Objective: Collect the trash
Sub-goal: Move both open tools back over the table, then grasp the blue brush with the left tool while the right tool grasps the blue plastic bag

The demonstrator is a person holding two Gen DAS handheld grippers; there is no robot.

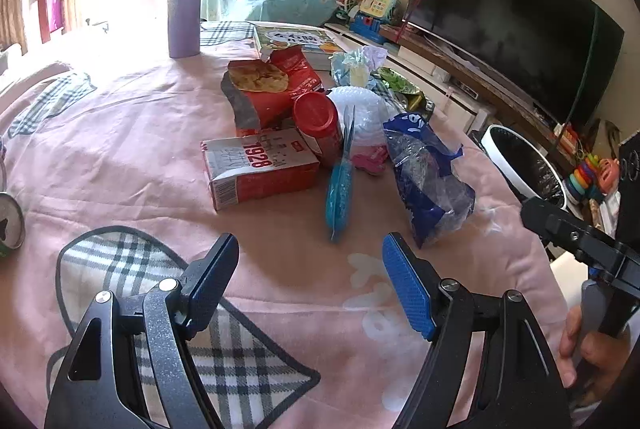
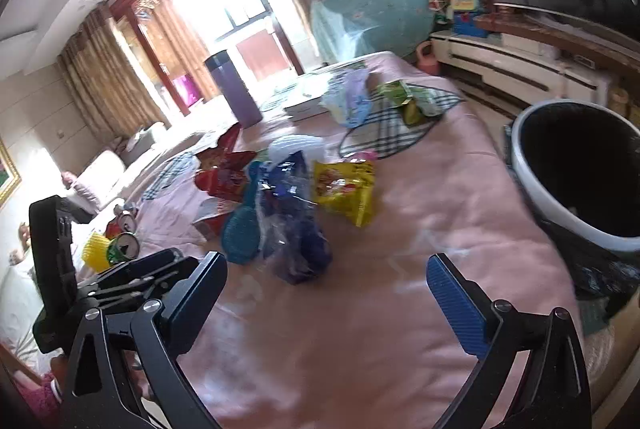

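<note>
The right tongs [image 2: 326, 285] hang with jaws wide apart and nothing between them above the pink cloth [image 2: 420, 197]. Just beyond them lies a crumpled blue bag [image 2: 294, 225], a yellow packet [image 2: 348, 191] beside it (both blurred). The white bin [image 2: 532, 185] stands right of the bag.

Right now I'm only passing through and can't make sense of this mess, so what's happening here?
A person is clearing trash off a pink cloth, holding a tool in each hand. The left tool and right tool are both open and empty, aimed at a pile of wrappers. Nearest is a blue plastic bag. A white bin stands beside the cloth.
</note>
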